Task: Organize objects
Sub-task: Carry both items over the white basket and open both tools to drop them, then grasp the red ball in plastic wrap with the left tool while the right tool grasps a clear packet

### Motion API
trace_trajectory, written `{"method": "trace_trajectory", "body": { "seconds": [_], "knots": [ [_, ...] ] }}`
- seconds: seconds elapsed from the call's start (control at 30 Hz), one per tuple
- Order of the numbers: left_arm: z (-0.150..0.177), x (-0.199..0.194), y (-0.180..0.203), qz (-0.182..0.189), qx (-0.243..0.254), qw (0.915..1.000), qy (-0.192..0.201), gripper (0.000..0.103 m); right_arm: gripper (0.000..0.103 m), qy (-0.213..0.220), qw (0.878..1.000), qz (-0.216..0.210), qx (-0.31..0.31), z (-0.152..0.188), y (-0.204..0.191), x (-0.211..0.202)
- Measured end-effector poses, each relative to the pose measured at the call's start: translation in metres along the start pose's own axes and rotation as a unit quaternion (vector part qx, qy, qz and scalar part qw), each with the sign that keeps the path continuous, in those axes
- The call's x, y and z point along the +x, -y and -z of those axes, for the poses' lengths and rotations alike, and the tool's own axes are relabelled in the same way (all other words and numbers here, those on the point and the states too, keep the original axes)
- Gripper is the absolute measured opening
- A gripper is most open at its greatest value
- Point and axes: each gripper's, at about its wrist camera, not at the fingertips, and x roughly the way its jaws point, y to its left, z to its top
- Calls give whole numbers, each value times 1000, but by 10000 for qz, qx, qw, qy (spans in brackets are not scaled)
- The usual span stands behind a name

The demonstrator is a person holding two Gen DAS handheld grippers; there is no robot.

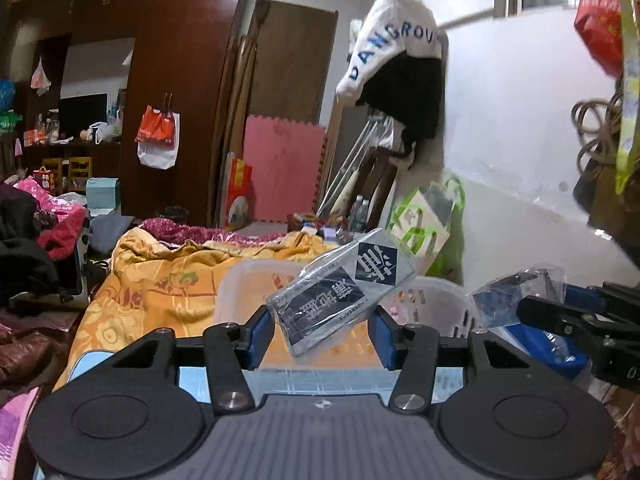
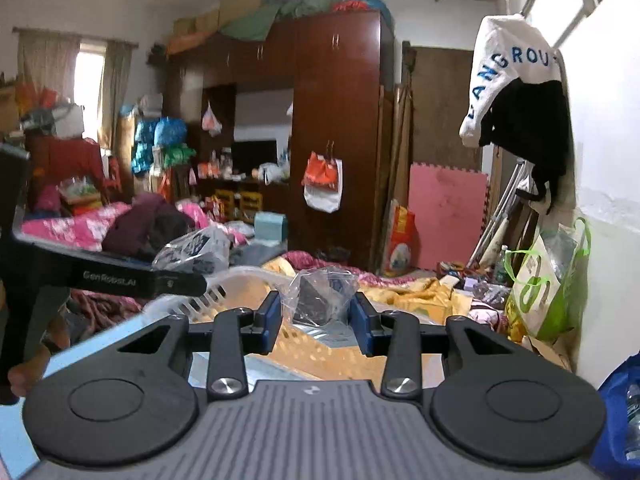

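Left gripper [image 1: 320,334]: clamped on the boxed packet [image 1: 340,288], long axis tilted up to the right, above the clear bin [image 1: 240,292].
White basket [image 1: 440,304]: just right of the bin, on the bed [image 1: 160,288].
Right gripper [image 2: 316,316]: closed on a crumpled plastic bag [image 2: 320,292]; the nearer one to the basket, I judge.

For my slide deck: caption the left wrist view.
Left gripper holds a clear-wrapped dark packet above a white basket on the orange bedspread.

Open air above orange bedspread [image 1: 160,292]. White basket [image 1: 436,304] rim just ahead; wall [image 1: 512,120] close on R.
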Motion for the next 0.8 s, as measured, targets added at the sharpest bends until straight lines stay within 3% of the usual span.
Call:
{"method": "trace_trajectory", "body": {
  "seconds": [0.03,0.1,0.17,0.23,0.37,0.6,0.67,0.8],
  "knots": [
    [1,4,0,-5,54,10000,-52,62,45,-61,10000,-7,-31,1,-1,4],
    [2,13,2,-82,91,9999,-73,90,55,-103,9999,-37,-61,6,-4,8],
    [3,18,2,-179,-26,9998,-130,93,79,-92,9999,9,-53,8,-5,9],
    [6,16,4,-89,-5,9999,-126,93,83,-86,9999,73,-115,11,-5,3],
    [10,-2,11,-79,137,9998,122,93,101,53,9999,87,-73,5,3,-18],
    [30,-43,8,58,243,9987,439,93,103,170,9994,275,-106,14,24,-56],
    [47,-58,0,142,306,9981,511,93,103,152,9989,426,-137,28,29,-65],
    [90,-90,-21,-47,396,9965,733,93,103,-58,9968,767,195,69,55,-63]
  ]
}}
